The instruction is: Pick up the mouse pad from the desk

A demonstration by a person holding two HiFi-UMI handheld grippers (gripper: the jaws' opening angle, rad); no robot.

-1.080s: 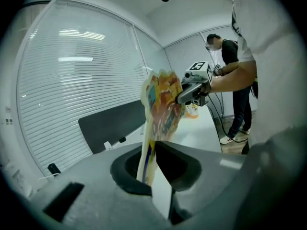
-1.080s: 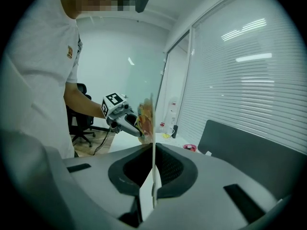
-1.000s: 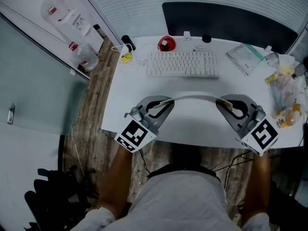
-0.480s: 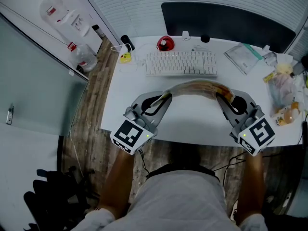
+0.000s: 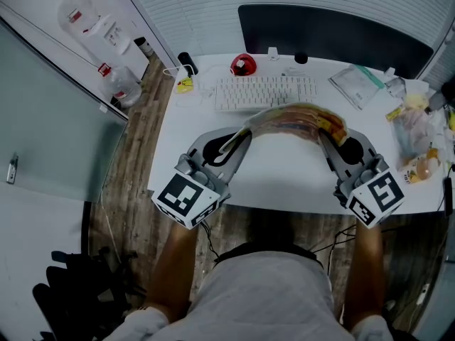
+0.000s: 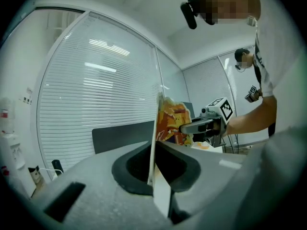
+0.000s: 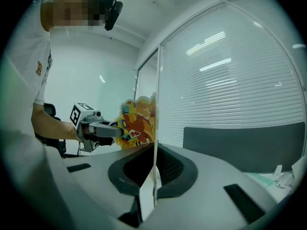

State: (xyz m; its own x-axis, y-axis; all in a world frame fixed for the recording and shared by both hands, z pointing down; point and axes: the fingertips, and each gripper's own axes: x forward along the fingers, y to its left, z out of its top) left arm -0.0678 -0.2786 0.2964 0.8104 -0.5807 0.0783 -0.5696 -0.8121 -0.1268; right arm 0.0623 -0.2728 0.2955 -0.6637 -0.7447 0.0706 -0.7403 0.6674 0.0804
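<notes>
The mouse pad (image 5: pixel 295 118) hangs above the white desk (image 5: pixel 284 183), bowed into an arch with its orange and yellow printed face showing. My left gripper (image 5: pixel 242 137) is shut on the pad's left edge and my right gripper (image 5: pixel 325 139) is shut on its right edge. In the left gripper view the thin pad edge (image 6: pixel 156 128) runs up from the closed left gripper (image 6: pixel 153 169), and the right gripper (image 6: pixel 204 126) grips the far end. The right gripper view mirrors this: the pad (image 7: pixel 136 123) stands edge-on in the right gripper (image 7: pixel 154 176), with the left gripper (image 7: pixel 103 128) beyond.
A white keyboard (image 5: pixel 264 92) lies just behind the pad. Behind it are a red object (image 5: pixel 243 65) and a dark screen panel (image 5: pixel 334 34). A clear bag (image 5: pixel 359 84) and snack packets (image 5: pixel 419 130) crowd the desk's right side. A yellow item (image 5: pixel 184 85) sits at the back left corner.
Both grippers have risen with the pad. The pad, first a pale flat band seen edge-on, now arches higher and shows its coloured print in front of the keyboard.
</notes>
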